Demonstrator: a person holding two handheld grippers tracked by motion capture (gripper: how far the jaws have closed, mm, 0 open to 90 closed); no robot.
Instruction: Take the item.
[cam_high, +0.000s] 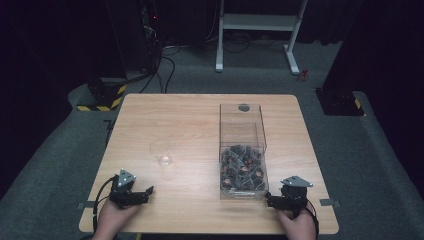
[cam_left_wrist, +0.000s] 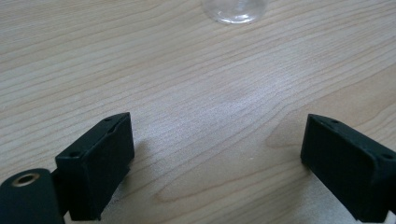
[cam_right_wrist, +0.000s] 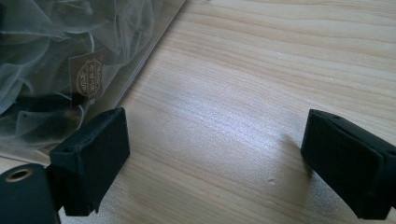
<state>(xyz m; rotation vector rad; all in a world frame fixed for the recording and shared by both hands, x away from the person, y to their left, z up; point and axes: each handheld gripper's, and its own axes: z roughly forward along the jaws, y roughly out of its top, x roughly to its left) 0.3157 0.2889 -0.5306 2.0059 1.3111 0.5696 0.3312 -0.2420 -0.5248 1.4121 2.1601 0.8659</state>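
I am resting both tools on the wooden bench (cam_high: 200, 120), near its front edge, and nothing is picked up yet, so I judge this to be the very start: the work looks like moving sachets from the box into the cup.

The clear box (cam_high: 242, 150) is standing right of centre, long and tall-walled, its near end just beside my right hand-held gripper (cam_high: 271, 201). It is holding a heap of dark sachets (cam_high: 242, 167) piled in its near half, while the far half is looking bare. In the right gripper view the box wall (cam_right_wrist: 140, 60) is sitting just left of my jaws, with gauzy pouches (cam_right_wrist: 56, 56) pressing against it and a small brown printed tag (cam_right_wrist: 88, 74) showing through; I think these are tea bags, though the mesh is blurring the detail.

The clear cup (cam_high: 162, 152) is standing upright left of centre, well apart from the box, and appears to be holding nothing. In the left gripper view its base (cam_left_wrist: 233, 11) is sitting ahead of my jaws.

My left hand-held gripper (cam_high: 149, 190) is lying released, jaws spread wide over bare wood. The right one is likewise released, grasping nothing.

Next, I judge, the right one needs lifting over the box rim and lowering onto one sachet, pinching lightly so the others are not dragged along.
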